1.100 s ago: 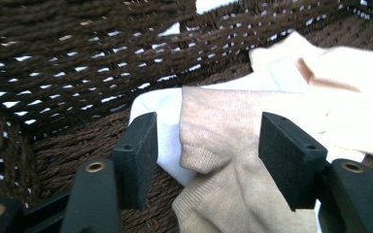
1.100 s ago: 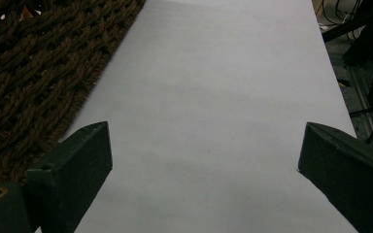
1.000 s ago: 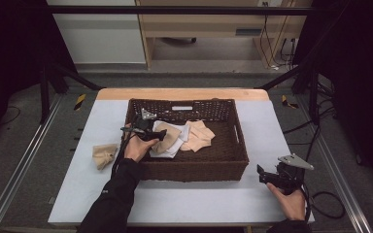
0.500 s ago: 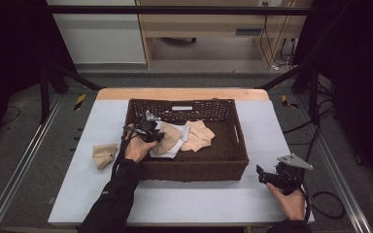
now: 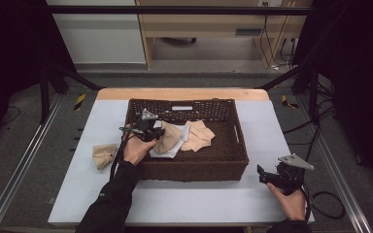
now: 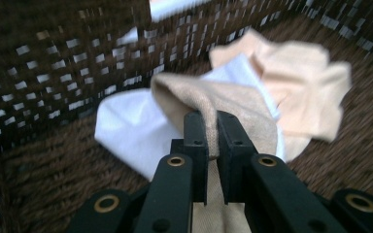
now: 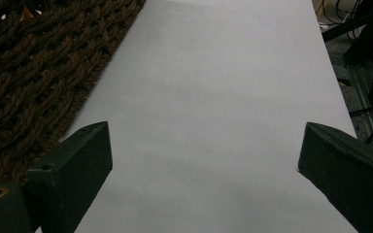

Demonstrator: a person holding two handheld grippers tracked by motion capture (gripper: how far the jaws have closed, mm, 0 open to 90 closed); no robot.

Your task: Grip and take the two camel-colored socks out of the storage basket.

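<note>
White tabletop carries a dark woven wicker basket, where the left gripper clamps a tan crumpled cloth trailing right toward frame centre, while the right gripper, jaws apart, idles at lower right.

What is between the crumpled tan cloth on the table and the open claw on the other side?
The dark brown woven basket sits between the crumpled tan cloth and the right gripper, in the high view.

The tan cloth hides part of the white cloth beneath; the wicker basket behind is blurred, and the tan cloth's lower end runs off the bottom edge.
</note>
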